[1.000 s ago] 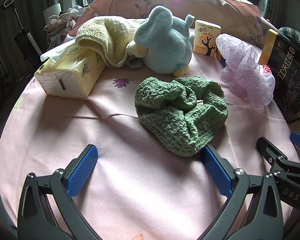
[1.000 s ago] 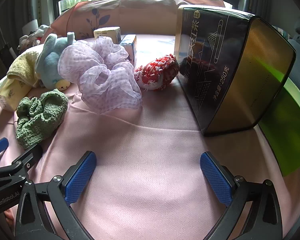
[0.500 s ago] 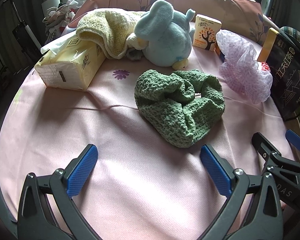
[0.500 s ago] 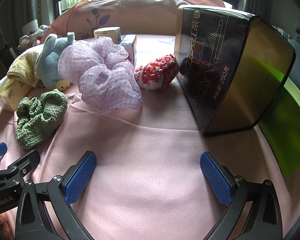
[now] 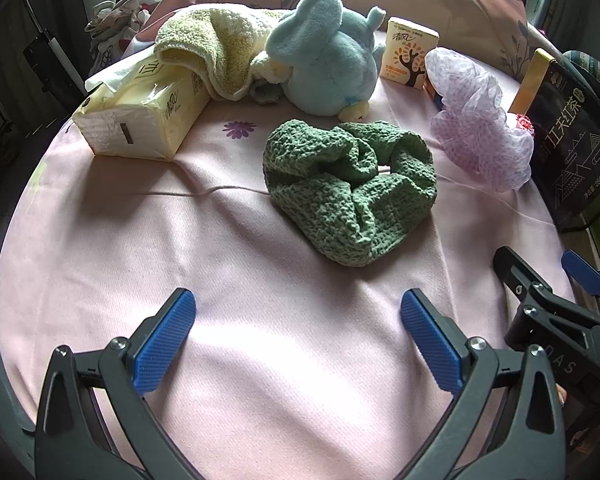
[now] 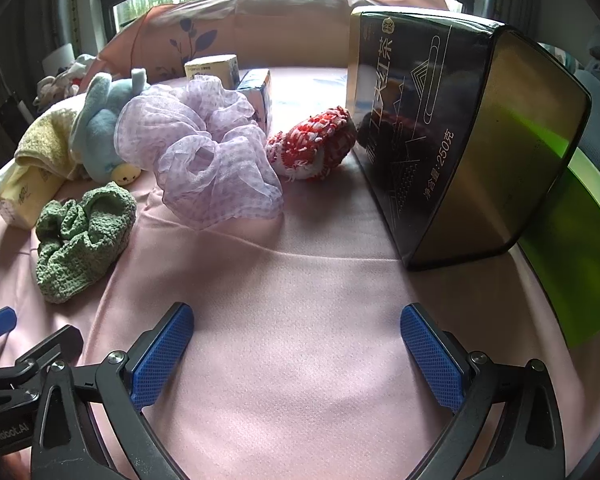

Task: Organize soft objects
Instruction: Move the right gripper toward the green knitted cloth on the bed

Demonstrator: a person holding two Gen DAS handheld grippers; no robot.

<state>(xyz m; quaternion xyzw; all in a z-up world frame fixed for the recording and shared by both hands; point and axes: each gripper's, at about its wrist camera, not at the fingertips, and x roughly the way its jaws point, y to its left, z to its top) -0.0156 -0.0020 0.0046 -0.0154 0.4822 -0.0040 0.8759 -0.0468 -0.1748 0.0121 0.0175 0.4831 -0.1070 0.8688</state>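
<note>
A green knitted scrunchie lies on the pink cloth just ahead of my open, empty left gripper; it also shows in the right wrist view. A lilac gauze scrunchie and a red-and-white knitted piece lie ahead of my open, empty right gripper. A blue plush toy and a yellow towel sit at the back left.
A yellow tissue pack lies at the left. A small carton stands behind the plush. A tall black tea box stands at the right, with a green panel beyond it. The pink cloth covers the table.
My left gripper has drawn back from the green scrunchie, which now lies farther ahead of the fingers. The right gripper has not moved.
</note>
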